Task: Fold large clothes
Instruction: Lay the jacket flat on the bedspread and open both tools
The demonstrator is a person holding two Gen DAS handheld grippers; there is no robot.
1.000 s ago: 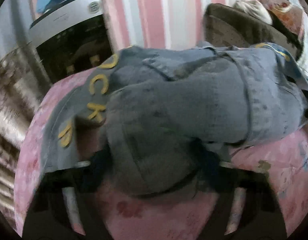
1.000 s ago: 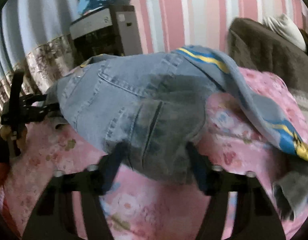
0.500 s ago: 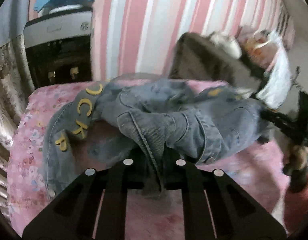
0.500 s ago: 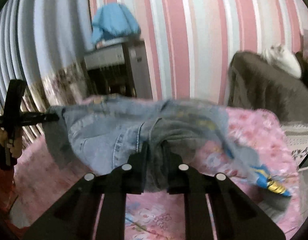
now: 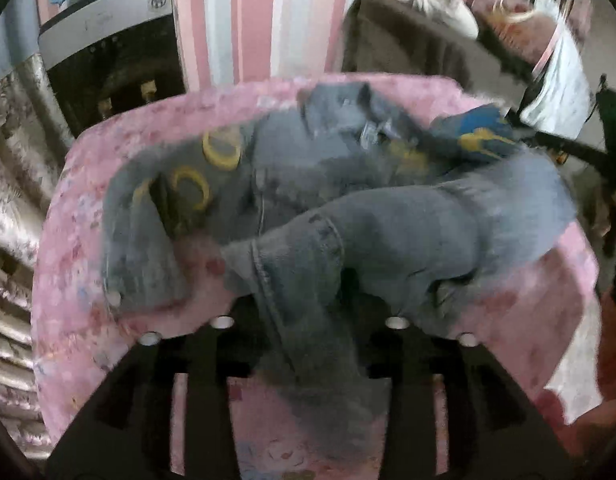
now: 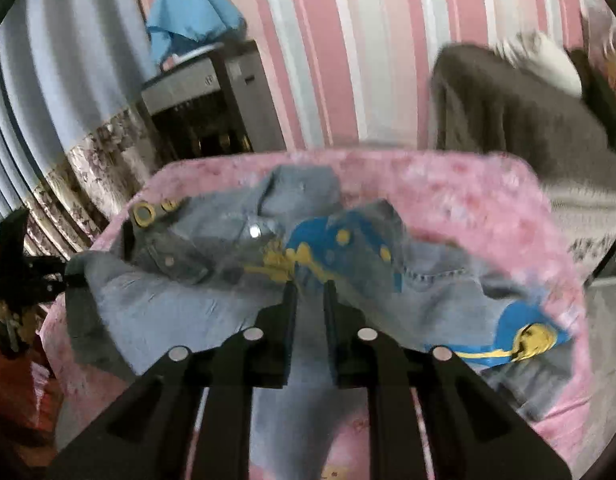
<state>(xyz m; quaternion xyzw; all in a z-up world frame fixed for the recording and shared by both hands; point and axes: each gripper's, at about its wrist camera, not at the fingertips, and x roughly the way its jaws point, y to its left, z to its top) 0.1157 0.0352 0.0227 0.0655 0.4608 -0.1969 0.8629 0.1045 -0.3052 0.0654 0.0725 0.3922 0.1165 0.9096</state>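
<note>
Left wrist view shows the left tool (image 5: 308, 344) clamped on a bunched edge of the denim jacket (image 5: 387, 232), the cloth rising out from between its fingers and running off to the right. The rest of the jacket lies crumpled on the pink floral tabletop (image 5: 68, 280), yellow letters (image 5: 222, 148) showing near its far left part. In the right wrist view the right tool (image 6: 309, 304) has its fingers drawn close together on another fold of the denim jacket (image 6: 168, 308), with the blue and yellow print (image 6: 327, 240) just beyond the tips. The left tool (image 6: 24, 280) also appears at the left edge of that view, holding the garment's far corner. A dark cabinet (image 6: 212, 108) with a blue cloth (image 6: 192, 20) on top stands behind, against the striped wall (image 6: 347, 40).

The step in hand looks like lifting and spreading the jacket so it can be laid flat before any fold. To do it well, the two tools should move apart evenly until the cloth between them goes taut, then lower it so the back panel lands smooth on the tabletop. Both grips sit on thick gathered denim, so a firm hold matters; heavy cloth could slip out if it is shaken too hard. Motion blur hides finer detail.
</note>
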